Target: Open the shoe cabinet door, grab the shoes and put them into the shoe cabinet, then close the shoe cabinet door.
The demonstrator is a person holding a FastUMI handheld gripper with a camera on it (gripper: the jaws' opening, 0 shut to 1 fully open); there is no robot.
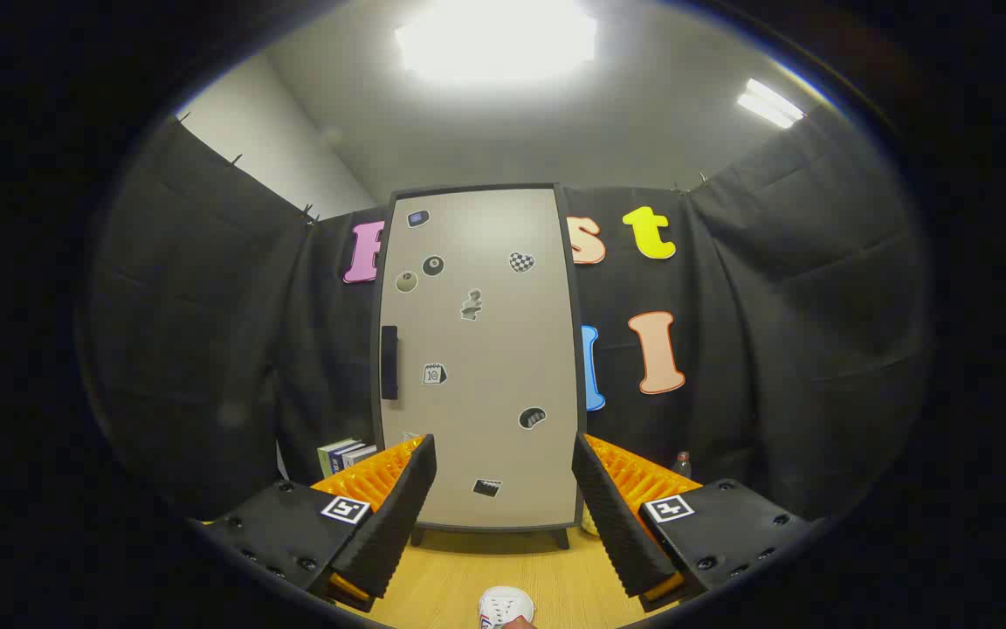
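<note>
In the gripper view, the gripper (503, 515) is spread wide with nothing between its fingers. The shoe cabinet (481, 358) stands upright beyond them, its long axis vertical, door (485, 332) closed, handle (389, 362) on the left edge. A white shoe (506, 605) lies on the wooden floor (468, 577) between the fingers, toe toward the cabinet.
</note>
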